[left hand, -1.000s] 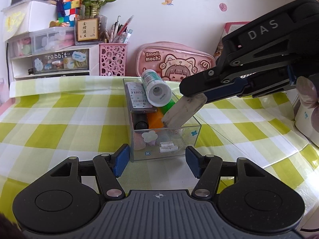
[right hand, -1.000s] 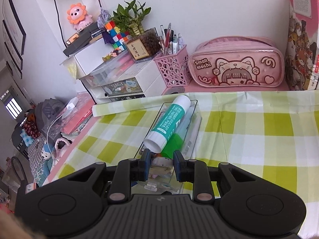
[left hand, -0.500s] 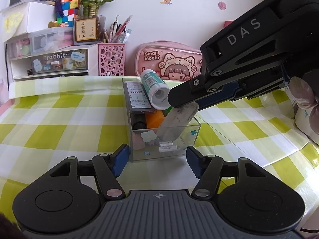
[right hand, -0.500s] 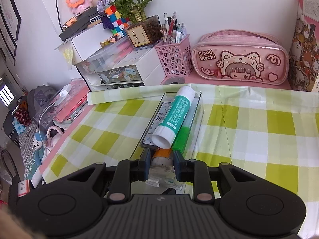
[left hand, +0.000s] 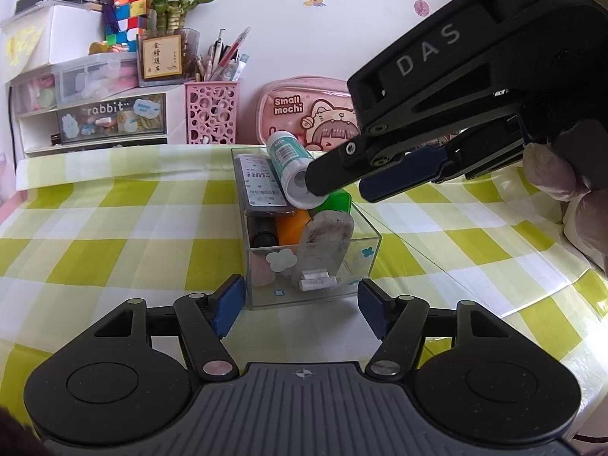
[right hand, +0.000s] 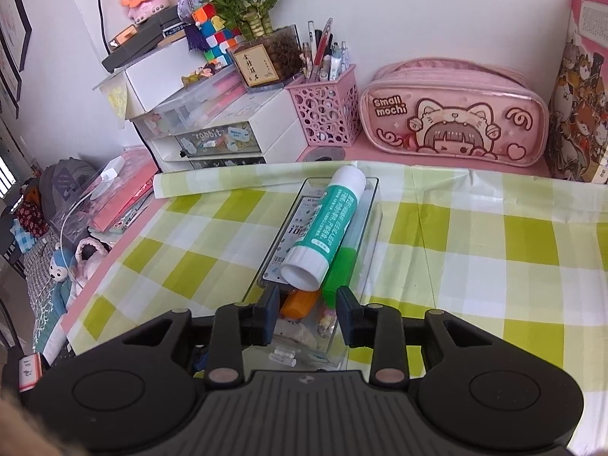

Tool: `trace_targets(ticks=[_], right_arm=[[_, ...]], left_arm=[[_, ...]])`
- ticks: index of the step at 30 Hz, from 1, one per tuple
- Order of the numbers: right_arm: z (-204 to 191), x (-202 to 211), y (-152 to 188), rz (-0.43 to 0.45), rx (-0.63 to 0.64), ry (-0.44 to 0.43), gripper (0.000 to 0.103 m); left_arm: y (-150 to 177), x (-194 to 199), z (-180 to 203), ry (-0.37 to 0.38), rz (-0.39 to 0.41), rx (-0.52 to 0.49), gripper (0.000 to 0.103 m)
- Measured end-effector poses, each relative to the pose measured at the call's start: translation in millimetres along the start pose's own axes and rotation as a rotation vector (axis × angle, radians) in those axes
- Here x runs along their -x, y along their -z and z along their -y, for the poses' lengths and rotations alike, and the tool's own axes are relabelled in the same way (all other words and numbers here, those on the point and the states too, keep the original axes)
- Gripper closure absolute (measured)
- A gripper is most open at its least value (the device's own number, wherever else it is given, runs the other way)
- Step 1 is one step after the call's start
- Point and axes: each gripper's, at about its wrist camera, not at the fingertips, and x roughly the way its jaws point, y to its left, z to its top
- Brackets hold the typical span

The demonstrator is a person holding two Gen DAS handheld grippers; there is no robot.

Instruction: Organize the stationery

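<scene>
Stationery sits gathered in one clear box [left hand: 262, 266] on the checked cloth [left hand: 95, 228], near the middle of the desk. At its left lies a dark flat case [left hand: 262, 186]; just right of that a glue stick [left hand: 290, 167] rests slantwise on top, with an orange marker [left hand: 290, 228] and a green one [left hand: 338, 201] beneath. The worn grey eraser [left hand: 326, 245] leans upright against the near wall, free of any grip.

The left gripper [left hand: 300, 304] flanks the box's near end, its jaws opening, the pads just clear of the walls. The right gripper [left hand: 342, 186] hovers above the eraser, its jaws opening and nothing between them.

The drop looks done. Best to lift the right gripper straight up, clear of the glue stick's end, which could roll off the pile if nudged. The left pads should part evenly so the box isn't dragged sideways.
</scene>
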Motion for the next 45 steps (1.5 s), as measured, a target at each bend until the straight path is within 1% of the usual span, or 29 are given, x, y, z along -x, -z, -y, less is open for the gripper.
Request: trace_targets(ticks=[1,2,3,5,7,9,11,14,17,19,20,23,27,33,37,45], right_arm=[[1.7,2.3,0.5,0.012,-0.005,0.001,0.043],[3.6,4.3,1.4,0.021,-0.009,0.006,0.043],[5.8,7.1,3.3,0.032,-0.012,0.018,0.041],[11.4,14.7,10.7,0.058,-0.014,0.046,0.036],[18.6,25.3,21.1,0.09,-0.026,0.068,0.026],[26.8,36.9,32.1,0.118,-0.046,0.089,0.023],[29.8,47.2,41.6,0.144,-0.056,0.127,0.023],[35.7,62.5,52.7,0.17,-0.089,0.198,0.018],[42.9,78.8,61.9,0.187,-0.129,0.271,0.011],[45.0,86.3,66.2,0.19,-0.135,0.303,0.002],[46.0,89.3,68.1,0.188,-0.14,0.321,0.0],[46.2,94.1,72.4,0.177,-0.147,0.355,0.0],[45.7,98.3,75.9,0.176,-0.152,0.377,0.0],[46.1,96.0,76.2,0.159,-0.162,0.333,0.0],[45.2,91.2,76.1,0.142,-0.159,0.333,0.0],[43.3,91.2,76.4,0.144,-0.154,0.319,0.0]], left_arm=[[-0.3,-0.1,-0.6,0.008,-0.002,0.001,0.034],[-0.9,-0.4,-1.1,0.017,-0.007,0.002,0.03],[-1.7,-0.8,-0.9,0.021,-0.015,-0.002,0.023],[-3.3,-1.7,0.3,0.013,-0.034,-0.011,0.015],[-3.7,-1.3,0.5,0.014,-0.053,-0.015,0.012],[-3.9,1.1,0.4,-0.004,-0.076,-0.008,0.007],[-5.7,4.7,1.0,-0.028,-0.107,0.006,0.005],[-9.7,13.7,5.0,-0.067,-0.14,0.022,0.005],[-15.0,24.9,12.8,-0.115,-0.163,0.027,0.005],[-18.8,31.5,18.7,-0.144,-0.177,0.025,0.005],[-21.0,34.3,21.5,-0.158,-0.185,0.027,0.005],[-26.2,40.8,26.4,-0.19,-0.205,0.042,0.005],[-31.1,48.1,31.0,-0.218,-0.207,0.047,0.005],[-33.7,51.2,32.8,-0.216,-0.213,0.064,0.005],[-33.7,49.3,32.3,-0.22,-0.219,0.065,0.005],[-33.4,48.8,30.6,-0.229,-0.225,0.074,0.005]])
